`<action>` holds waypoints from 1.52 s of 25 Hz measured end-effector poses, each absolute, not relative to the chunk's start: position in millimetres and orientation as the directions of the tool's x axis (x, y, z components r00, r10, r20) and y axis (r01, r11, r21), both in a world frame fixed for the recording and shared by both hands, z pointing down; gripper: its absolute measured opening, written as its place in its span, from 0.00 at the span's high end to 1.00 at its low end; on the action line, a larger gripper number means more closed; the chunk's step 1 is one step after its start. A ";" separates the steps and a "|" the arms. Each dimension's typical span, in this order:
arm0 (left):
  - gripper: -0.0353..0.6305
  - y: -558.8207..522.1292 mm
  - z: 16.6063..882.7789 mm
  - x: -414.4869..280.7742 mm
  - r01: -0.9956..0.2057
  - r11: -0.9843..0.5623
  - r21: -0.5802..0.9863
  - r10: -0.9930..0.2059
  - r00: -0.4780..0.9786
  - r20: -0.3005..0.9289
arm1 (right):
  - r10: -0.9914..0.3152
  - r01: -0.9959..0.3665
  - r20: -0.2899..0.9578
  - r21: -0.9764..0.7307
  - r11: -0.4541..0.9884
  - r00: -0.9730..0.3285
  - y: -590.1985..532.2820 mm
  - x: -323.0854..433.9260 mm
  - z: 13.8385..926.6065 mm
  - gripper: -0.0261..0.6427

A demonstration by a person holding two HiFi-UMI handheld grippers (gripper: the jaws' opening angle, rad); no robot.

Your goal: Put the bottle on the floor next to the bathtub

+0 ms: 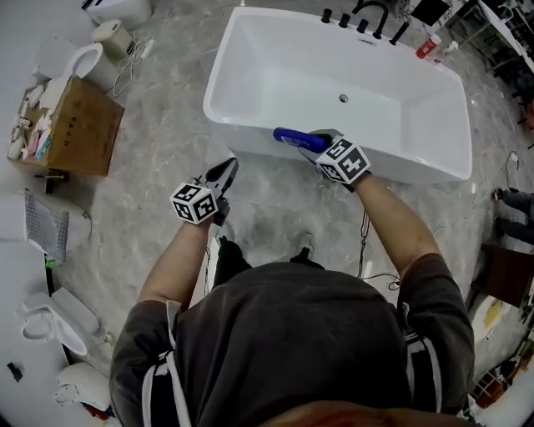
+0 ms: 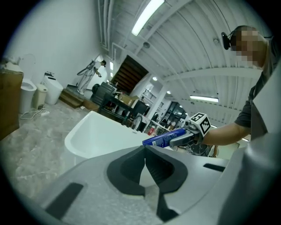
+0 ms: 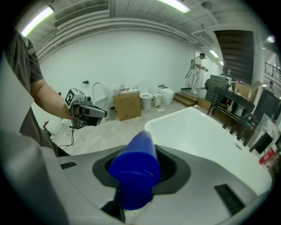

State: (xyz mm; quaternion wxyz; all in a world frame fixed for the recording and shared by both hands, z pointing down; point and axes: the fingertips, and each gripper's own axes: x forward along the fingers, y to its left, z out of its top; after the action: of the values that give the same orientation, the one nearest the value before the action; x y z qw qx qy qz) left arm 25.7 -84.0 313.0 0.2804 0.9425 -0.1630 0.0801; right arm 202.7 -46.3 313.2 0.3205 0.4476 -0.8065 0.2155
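A blue bottle (image 1: 294, 138) lies sideways in my right gripper (image 1: 315, 143), which is shut on it just above the near rim of the white bathtub (image 1: 250, 75). In the right gripper view the blue bottle (image 3: 134, 169) fills the space between the jaws, cap end toward the camera. My left gripper (image 1: 224, 173) hangs over the grey marble floor (image 1: 158, 167) in front of the tub, jaws shut with nothing in them. From the left gripper view the bottle (image 2: 164, 138) and right gripper (image 2: 186, 135) show beyond the tub's corner (image 2: 101, 136).
A cardboard box (image 1: 77, 125) with small items stands at the left, with toilets (image 1: 92, 60) and white fixtures (image 1: 50, 321) around it. Black taps (image 1: 363, 23) sit on the tub's far rim. Cables (image 1: 367, 250) trail on the floor near the person's feet (image 1: 300, 254).
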 end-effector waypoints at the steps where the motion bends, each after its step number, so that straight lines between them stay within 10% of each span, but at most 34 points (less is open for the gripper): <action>1: 0.94 -95.0 329.8 13.4 -0.364 -0.778 0.513 -0.268 0.930 0.253 | -0.552 -0.851 0.737 -0.058 0.523 -0.390 -61.7 187.5 334.0 0.76; 14: 0.94 -163.6 564.1 -132.5 -0.512 -0.610 0.605 -0.357 0.859 0.367 | -0.205 -0.740 0.947 -0.047 0.671 -0.246 -154.9 48.9 644.2 0.76; 38: 0.94 -196.5 860.5 -220.1 -0.574 -0.554 0.603 -0.395 0.819 0.416 | -0.033 -0.576 0.999 0.052 0.816 0.044 -234.3 21.2 1059.7 0.76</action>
State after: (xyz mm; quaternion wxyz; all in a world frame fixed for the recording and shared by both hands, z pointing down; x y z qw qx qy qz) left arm -220.1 -196.5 860.5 0.3823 0.8736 -0.2774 0.1169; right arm 21.2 -234.3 1059.7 0.6850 0.2297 -0.6623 0.1983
